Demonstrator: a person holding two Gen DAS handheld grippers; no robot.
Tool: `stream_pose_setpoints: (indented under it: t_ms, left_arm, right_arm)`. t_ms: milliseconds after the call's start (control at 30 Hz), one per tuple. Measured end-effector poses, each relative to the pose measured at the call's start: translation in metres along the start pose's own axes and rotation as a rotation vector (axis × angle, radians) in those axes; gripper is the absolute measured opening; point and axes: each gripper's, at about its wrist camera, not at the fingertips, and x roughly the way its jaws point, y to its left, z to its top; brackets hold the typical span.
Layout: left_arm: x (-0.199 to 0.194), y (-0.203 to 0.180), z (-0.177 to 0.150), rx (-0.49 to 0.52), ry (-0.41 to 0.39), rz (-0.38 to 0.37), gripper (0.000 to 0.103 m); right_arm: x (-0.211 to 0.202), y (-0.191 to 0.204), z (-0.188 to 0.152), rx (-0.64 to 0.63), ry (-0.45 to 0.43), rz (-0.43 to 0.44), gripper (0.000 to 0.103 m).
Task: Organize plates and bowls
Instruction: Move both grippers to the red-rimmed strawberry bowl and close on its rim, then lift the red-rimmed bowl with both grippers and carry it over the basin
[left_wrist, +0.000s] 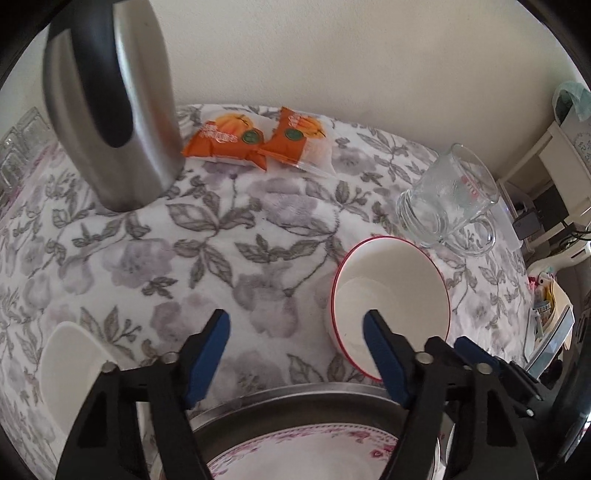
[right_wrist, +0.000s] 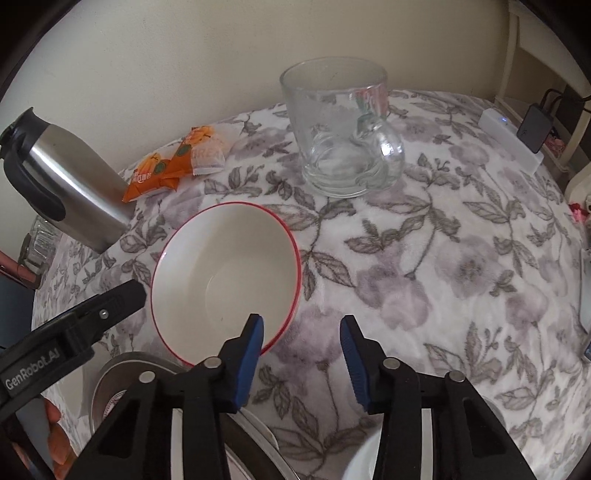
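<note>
A white bowl with a red rim (left_wrist: 391, 291) (right_wrist: 225, 273) sits on the floral cloth. My left gripper (left_wrist: 295, 332) is open and empty, its right finger over the bowl's near rim. My right gripper (right_wrist: 301, 332) is open, its left finger inside the bowl's near right rim and the other outside it. A floral plate (left_wrist: 295, 454) lies in a steel tray (left_wrist: 280, 402) (right_wrist: 110, 380) under the left gripper. A small white dish (left_wrist: 70, 373) lies at the left. A white rim (right_wrist: 365, 458) shows at the bottom of the right wrist view.
A steel thermos jug (left_wrist: 114, 107) (right_wrist: 74, 184) stands at the back left. Two orange snack packets (left_wrist: 255, 136) (right_wrist: 173, 162) lie by the wall. A clear glass mug (left_wrist: 450, 199) (right_wrist: 340, 129) stands behind the bowl. Small glasses (left_wrist: 22, 147) sit far left. A white box (right_wrist: 513, 140) lies far right.
</note>
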Motion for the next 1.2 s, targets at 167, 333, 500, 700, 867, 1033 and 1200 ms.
stream_pose_setpoints:
  t_ms: [167,333,500,700,867,1033,1200]
  left_arm:
    - [0.016,-0.006,0.005,0.03,0.031,0.003,0.05]
    - [0.034,-0.008,0.007,0.039,0.074,-0.011,0.034]
    - [0.045,-0.017,0.009,0.08,0.107,0.007,0.028]
    - [0.051,-0.022,0.009,0.094,0.133,-0.013,0.017]
    - [0.056,-0.026,0.006,0.101,0.141,-0.042,0.009]
    - [0.054,-0.029,0.005,0.118,0.12,-0.051,0.009]
    - [0.044,-0.031,0.003,0.127,0.093,-0.056,0.009]
  right_arm:
    - [0.01,0.005,0.005,-0.014,0.003,-0.013,0.036]
    - [0.022,0.004,0.01,-0.003,0.028,-0.011,0.033]
    - [0.031,0.008,0.013,-0.014,0.041,-0.023,0.026]
    - [0.038,0.012,0.014,-0.019,0.053,-0.014,0.02]
    - [0.038,0.012,0.011,-0.02,0.034,-0.012,0.02]
    - [0.035,0.013,0.009,-0.042,0.022,-0.019,0.02]
    - [0.026,0.014,0.007,-0.054,-0.007,-0.026,0.02]
